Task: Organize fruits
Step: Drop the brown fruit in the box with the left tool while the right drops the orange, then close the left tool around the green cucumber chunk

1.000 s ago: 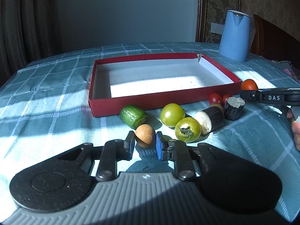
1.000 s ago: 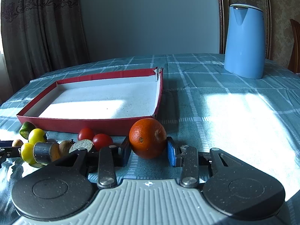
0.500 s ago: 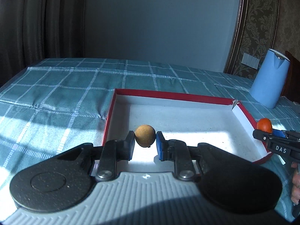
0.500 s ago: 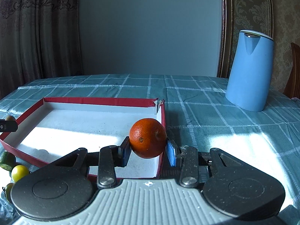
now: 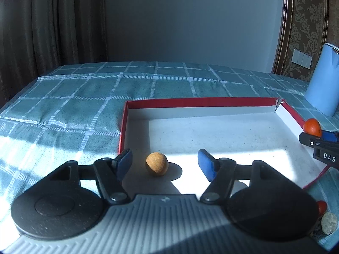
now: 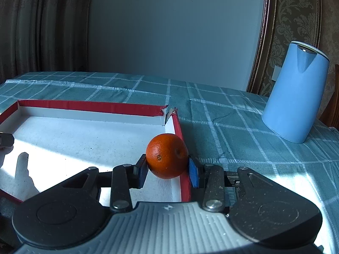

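A red box with a white floor (image 5: 222,133) lies on the checked tablecloth; it also shows in the right wrist view (image 6: 84,135). A small round brown fruit (image 5: 156,164) rests on the box floor near its front left corner. My left gripper (image 5: 165,164) is open around it, with both pads apart from the fruit. My right gripper (image 6: 167,171) is shut on an orange (image 6: 167,156) and holds it over the box's right wall. The orange (image 5: 312,127) and the right gripper also show at the right edge of the left wrist view.
A blue kettle (image 6: 296,103) stands on the table right of the box; it also shows in the left wrist view (image 5: 324,80). A red tomato (image 5: 322,207) and a cut vegetable end (image 5: 328,222) lie outside the box at the front right.
My left gripper has opened and let go of the brown fruit, which now rests on the box floor. My right gripper has carried the orange forward over the box's right wall.
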A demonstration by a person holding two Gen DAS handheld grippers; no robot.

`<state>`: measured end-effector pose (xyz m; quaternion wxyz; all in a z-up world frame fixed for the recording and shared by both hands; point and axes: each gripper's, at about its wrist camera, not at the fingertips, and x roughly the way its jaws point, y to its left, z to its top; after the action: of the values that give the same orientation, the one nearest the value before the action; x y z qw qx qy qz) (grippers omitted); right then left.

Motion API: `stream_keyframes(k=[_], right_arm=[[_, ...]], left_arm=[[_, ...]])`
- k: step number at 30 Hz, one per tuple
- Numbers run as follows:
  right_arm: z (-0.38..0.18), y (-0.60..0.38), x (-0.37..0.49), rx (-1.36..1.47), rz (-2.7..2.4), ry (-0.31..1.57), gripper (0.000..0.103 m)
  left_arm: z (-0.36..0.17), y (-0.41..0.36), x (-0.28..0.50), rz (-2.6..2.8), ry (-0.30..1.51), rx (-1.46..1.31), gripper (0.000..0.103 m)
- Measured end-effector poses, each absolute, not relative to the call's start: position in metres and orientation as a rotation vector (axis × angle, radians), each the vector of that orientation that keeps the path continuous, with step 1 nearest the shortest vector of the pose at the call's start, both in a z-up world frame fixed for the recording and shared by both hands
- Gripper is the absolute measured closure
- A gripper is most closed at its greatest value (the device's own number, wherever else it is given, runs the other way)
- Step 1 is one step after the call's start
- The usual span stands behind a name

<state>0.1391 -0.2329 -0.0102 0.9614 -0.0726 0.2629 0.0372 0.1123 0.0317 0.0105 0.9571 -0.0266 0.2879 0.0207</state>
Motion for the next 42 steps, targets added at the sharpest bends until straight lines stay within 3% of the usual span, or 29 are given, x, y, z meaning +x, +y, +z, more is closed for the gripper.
stream_keyframes(k=[3,5,9,11,17,26,42], right_arm=[[-0.01,-0.233,0.14,-0.154,0.085,0.533,0.061],[-0.008,-0.235,0.139,-0.14,0.096,0.525,0.061],[0.003,-0.246,0.131,-0.072,0.161,0.488,0.059],[0.011,-0.257,0.125,-0.002,0.185,0.462,0.046],[0.025,-0.291,0.115,0.142,0.169,0.409,0.044],[0.019,-0.29,0.101,0.131,0.193,0.455,0.044],[0.011,-0.291,0.068,0.177,0.153,0.432,0.044]], left_arm=[[0.014,0.028,0.102,0.044,0.543,-0.033,0.021],[0.015,0.028,0.097,0.05,0.518,-0.026,0.011],[0.019,0.026,0.086,0.073,0.474,0.003,0.009],[0.02,0.029,0.085,0.076,0.474,-0.017,0.006],[0.022,0.043,0.075,0.073,0.474,-0.086,0.006],[0.022,0.06,0.033,0.057,0.451,-0.162,0.003],[0.004,0.025,0.002,0.047,0.47,0.067,0.003]])
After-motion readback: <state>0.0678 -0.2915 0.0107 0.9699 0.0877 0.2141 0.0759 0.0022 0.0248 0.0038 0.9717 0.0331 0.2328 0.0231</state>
